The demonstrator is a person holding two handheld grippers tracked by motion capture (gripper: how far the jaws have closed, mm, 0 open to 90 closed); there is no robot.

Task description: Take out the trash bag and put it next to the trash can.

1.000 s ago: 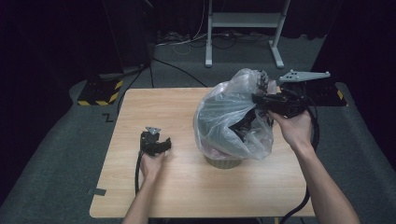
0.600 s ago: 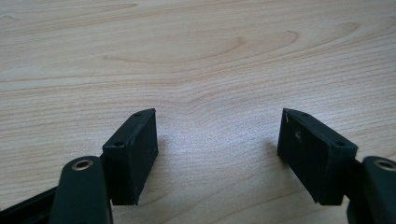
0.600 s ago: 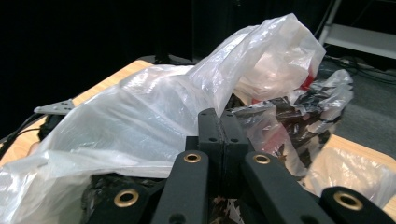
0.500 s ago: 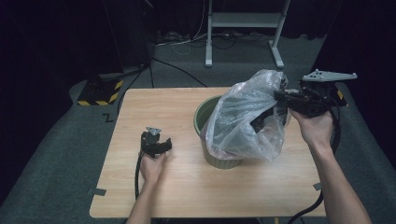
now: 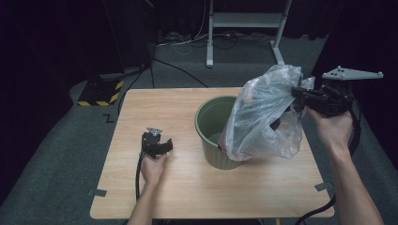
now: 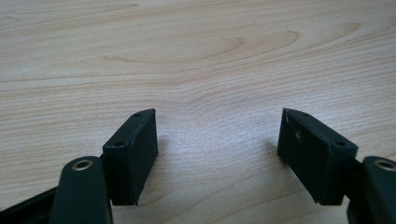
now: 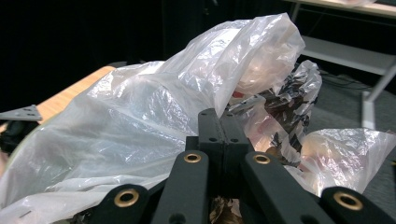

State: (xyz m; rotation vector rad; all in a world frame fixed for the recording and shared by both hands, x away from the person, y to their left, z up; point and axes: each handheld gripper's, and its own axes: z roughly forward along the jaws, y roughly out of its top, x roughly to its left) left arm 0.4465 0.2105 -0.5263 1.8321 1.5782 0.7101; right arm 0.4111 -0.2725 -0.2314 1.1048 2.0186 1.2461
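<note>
Worktop (image 5: pixel 187 187): light wood-grain surface, standing on grey floor in a dark room.

Green bucket (image 5: pixel 213 126): stands upright on the worktop, right of centre, mouth open upward. Its right side is covered from the high view by the bag.

Plastic bag (image 5: pixel 263 117): translucent, crumpled, lifted above the worktop. Its upper part is at the right gripper; its lower bulk hangs against the right side of the bucket and reaches down near the worktop. Something pinkish shows through the film near the bottom; what it is cannot be told. In the right gripper view the bag (image 7: pixel 187 107) bulges up and around the fingers, with a dark printed patch to the right.

Right gripper (image 5: pixel 300 93): held up in the person's right hand (image 5: pixel 331 129) above the right edge of the worktop, grey three-cornered plate on top. In the right gripper view the fingers (image 7: pixel 210 135) stand pressed together with bag film pinched between them.

Left gripper (image 5: pixel 157 140): held in the left hand (image 5: pixel 152 166), resting low on the worktop left of the bucket, well apart from it. In the left gripper view its fingers (image 6: pixel 135 149) stand wide apart over bare wood with nothing between them.
</note>
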